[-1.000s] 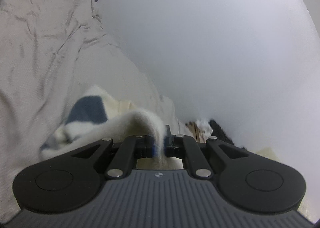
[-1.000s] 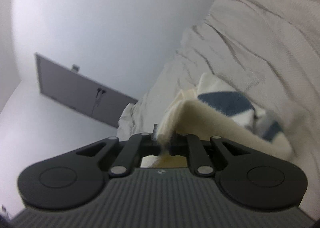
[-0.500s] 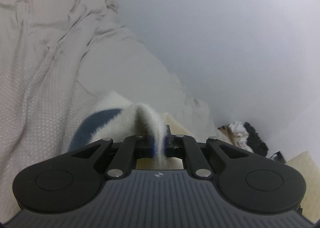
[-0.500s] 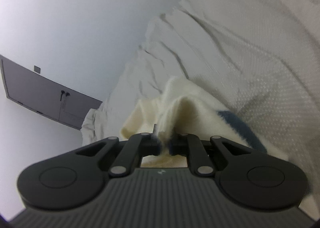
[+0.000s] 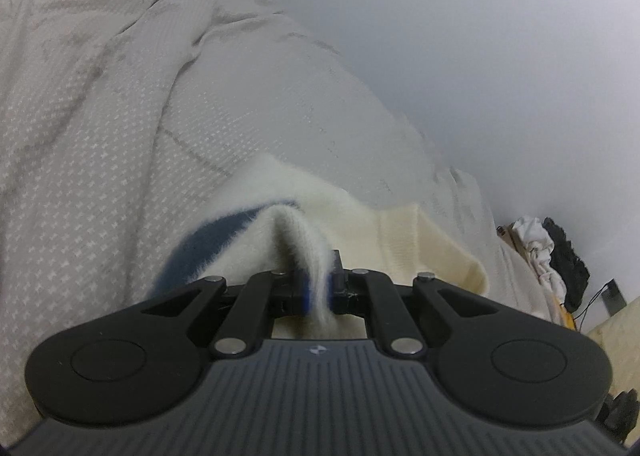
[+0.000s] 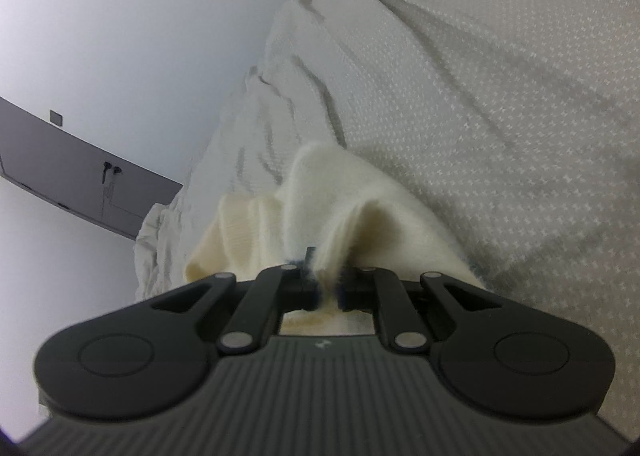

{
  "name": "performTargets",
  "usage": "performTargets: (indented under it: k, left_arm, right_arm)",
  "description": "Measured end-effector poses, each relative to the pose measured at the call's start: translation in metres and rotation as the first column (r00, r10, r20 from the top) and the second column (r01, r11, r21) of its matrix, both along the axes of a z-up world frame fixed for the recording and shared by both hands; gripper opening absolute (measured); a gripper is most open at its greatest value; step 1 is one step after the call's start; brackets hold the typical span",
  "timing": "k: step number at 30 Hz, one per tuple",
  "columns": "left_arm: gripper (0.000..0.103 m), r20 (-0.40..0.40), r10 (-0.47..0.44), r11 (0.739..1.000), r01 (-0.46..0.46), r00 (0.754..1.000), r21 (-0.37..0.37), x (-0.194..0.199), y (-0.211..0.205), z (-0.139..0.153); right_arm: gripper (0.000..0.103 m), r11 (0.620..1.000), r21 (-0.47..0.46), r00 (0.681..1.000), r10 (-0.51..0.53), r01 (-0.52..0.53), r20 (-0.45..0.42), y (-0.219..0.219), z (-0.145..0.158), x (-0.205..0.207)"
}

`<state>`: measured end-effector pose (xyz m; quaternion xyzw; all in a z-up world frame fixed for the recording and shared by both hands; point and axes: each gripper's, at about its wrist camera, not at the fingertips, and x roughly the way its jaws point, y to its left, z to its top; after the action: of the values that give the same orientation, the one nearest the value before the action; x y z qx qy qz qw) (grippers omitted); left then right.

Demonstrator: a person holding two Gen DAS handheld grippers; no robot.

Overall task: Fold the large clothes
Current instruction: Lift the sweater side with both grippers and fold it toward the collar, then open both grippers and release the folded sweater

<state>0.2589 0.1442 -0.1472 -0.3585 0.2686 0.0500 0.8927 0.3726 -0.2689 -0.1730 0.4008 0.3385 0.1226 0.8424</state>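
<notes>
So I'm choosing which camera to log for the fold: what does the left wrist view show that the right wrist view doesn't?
Only the left wrist view shows the sweater's blue stripe and a pile of white and black clothes off the bed's far corner. Only the right wrist view shows the grey wall panel with earphones hanging on it. Both show the cream sweater lying on the patterned bedspread by a plain wall, with a gripper shut on a pinched ridge of it: the left gripper and the right gripper.
</notes>
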Motion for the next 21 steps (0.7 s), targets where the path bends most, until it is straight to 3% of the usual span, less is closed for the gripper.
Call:
performTargets:
  k: [5, 6, 8, 9, 10, 12, 14, 21]
  left_arm:
    - [0.010, 0.005, -0.046, 0.996, 0.045, 0.999, 0.082, -0.008, -0.015, 0.014]
    - [0.014, 0.002, -0.058, 0.994, 0.057, 0.998, 0.097, -0.011, -0.019, 0.018]
    - [0.041, -0.005, -0.096, 0.985, 0.096, 0.995, 0.140, -0.022, -0.031, 0.028]
    - [0.064, -0.004, -0.113, 0.981, 0.112, 0.994, 0.157, -0.029, -0.036, 0.032]
    - [0.069, 0.004, -0.122, 0.977, 0.120, 0.992, 0.174, -0.037, -0.041, 0.037]
    - [0.069, 0.017, -0.154, 0.970, 0.148, 0.988, 0.195, -0.051, -0.051, 0.045]
    - [0.069, 0.020, -0.183, 0.959, 0.174, 0.983, 0.224, -0.064, -0.061, 0.053]
    - [0.069, 0.012, -0.237, 0.925, 0.222, 0.971, 0.308, -0.094, -0.091, 0.065]
  right_arm:
    - [0.013, 1.000, -0.002, 1.000, 0.006, -0.006, 0.008, -0.005, 0.004, -0.006]
    - [0.015, 1.000, -0.011, 1.000, 0.013, -0.013, 0.012, -0.004, 0.007, -0.009]
    - [0.020, 0.997, -0.065, 0.998, 0.054, -0.052, 0.025, 0.002, 0.016, -0.013]
    - [0.027, 0.993, -0.097, 0.997, 0.077, -0.074, 0.032, 0.005, 0.021, -0.015]
    - [0.032, 0.990, -0.115, 0.995, 0.091, -0.087, 0.035, 0.008, 0.025, -0.017]
    - [0.060, 0.987, -0.128, 0.993, 0.107, -0.101, 0.041, 0.014, 0.034, -0.027]
    - [0.075, 0.983, -0.138, 0.988, 0.132, -0.120, 0.081, 0.022, 0.046, -0.039]
    - [0.077, 0.924, -0.338, 0.942, 0.260, -0.178, 0.213, 0.061, 0.081, -0.103]
